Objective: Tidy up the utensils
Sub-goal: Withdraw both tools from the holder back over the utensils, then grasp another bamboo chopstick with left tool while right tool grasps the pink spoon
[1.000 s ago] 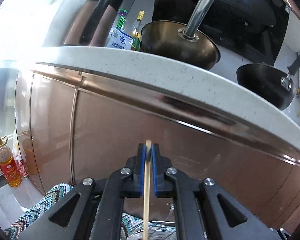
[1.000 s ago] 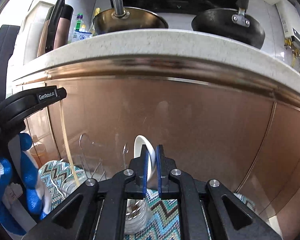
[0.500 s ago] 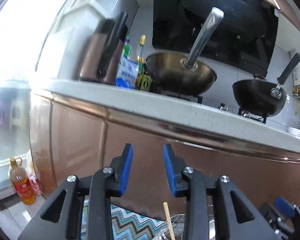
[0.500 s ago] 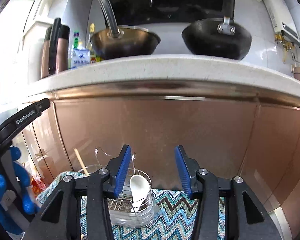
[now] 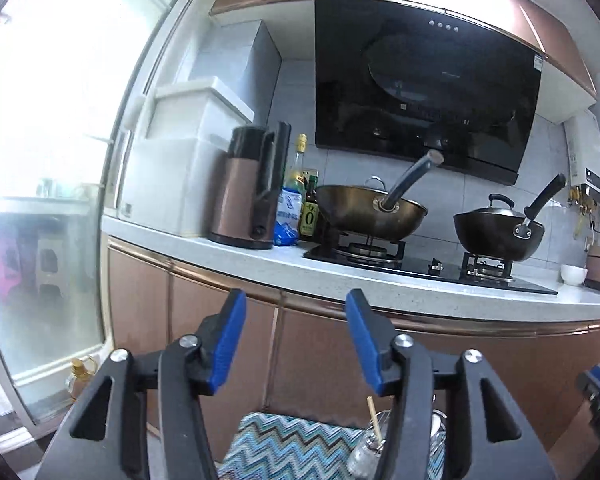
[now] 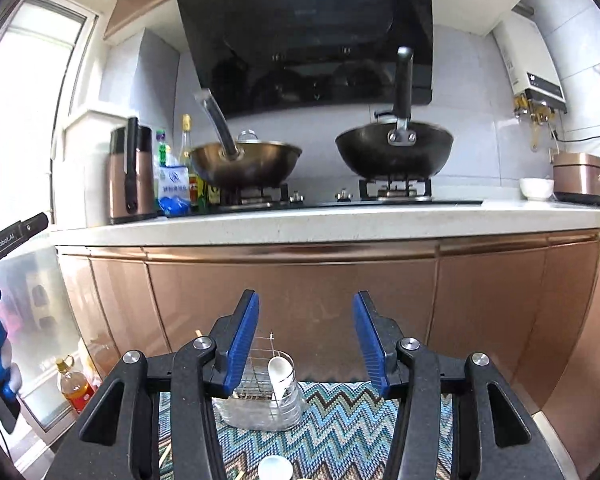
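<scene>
1. Left gripper (image 5: 296, 340): black arms, blue pads; jaws spread and opening, nothing between them. It points level at the copper-coloured cabinet fronts.
2. Right gripper (image 6: 306, 338): same make; jaws spread wide, nothing pinched. It hangs above the utensil holder.
3. Utensil holder (image 6: 266, 396): clear container with a wire rack inside, standing on the zigzag mat (image 6: 340, 436). In the left wrist view it sits low, partly hidden by the right-hand finger.
4. White spoon (image 6: 280, 372): stands bowl-up in the holder, leaning a little.
5. Chopstick (image 5: 374, 420): pale wood, upright in the holder, tilted slightly left.
6. Second white utensil (image 6: 274, 468): rounded end only, at the bottom edge on the mat; kind unclear.
7. Table (image 6: 340, 224): white speckled counter above the cabinets, carrying a hob.
8. Brass-coloured wok (image 6: 246, 162): on the left burner, lid inside.
9. Black wok (image 6: 394, 148): on the right burner.
10. Copper kettle (image 6: 132, 176), bottles and a blue packet: left end of the table.
</scene>
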Demonstrator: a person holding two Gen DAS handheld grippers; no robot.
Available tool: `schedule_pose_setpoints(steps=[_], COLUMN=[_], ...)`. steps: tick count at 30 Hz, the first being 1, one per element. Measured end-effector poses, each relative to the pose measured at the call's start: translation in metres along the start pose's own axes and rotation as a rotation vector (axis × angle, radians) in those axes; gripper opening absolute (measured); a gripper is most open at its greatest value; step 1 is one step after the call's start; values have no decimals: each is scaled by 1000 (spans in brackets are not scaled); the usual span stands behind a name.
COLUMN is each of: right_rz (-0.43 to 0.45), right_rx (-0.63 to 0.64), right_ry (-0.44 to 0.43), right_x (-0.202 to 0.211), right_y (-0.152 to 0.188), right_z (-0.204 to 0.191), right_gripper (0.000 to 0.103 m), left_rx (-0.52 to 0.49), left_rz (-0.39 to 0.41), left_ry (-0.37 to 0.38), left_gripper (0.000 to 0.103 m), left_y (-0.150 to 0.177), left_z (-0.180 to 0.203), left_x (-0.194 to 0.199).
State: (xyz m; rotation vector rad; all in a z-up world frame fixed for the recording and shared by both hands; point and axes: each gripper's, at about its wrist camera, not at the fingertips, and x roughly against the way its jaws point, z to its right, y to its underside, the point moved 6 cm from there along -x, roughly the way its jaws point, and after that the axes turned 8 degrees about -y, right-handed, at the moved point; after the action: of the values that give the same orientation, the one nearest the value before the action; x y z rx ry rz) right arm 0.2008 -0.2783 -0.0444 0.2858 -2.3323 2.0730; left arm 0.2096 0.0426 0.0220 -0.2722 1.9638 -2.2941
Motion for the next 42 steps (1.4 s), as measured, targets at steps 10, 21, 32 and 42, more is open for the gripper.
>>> schedule_pose_setpoints(steps=[10,21,32,42], right_rz=[19,-67,-243,-481], right_rx=[-34,-90,-166,-206], right_ry=[-65,-68,-116,-191], right_x=[60,71,32,-15], right_y=[-7,27,93,174], right_z=[1,33,55,55], right_gripper=[49,49,45,39], left_rx=[-60,-121,-241,-261], left_rz=[-54,-230,-539,-957], left_ry=[5,-32,129,260], left_gripper=[56,56,56,41], left_y=[-12,37,127,242], left_z=[-36,-55,-25,1], left_x=[46,26,-5,-40])
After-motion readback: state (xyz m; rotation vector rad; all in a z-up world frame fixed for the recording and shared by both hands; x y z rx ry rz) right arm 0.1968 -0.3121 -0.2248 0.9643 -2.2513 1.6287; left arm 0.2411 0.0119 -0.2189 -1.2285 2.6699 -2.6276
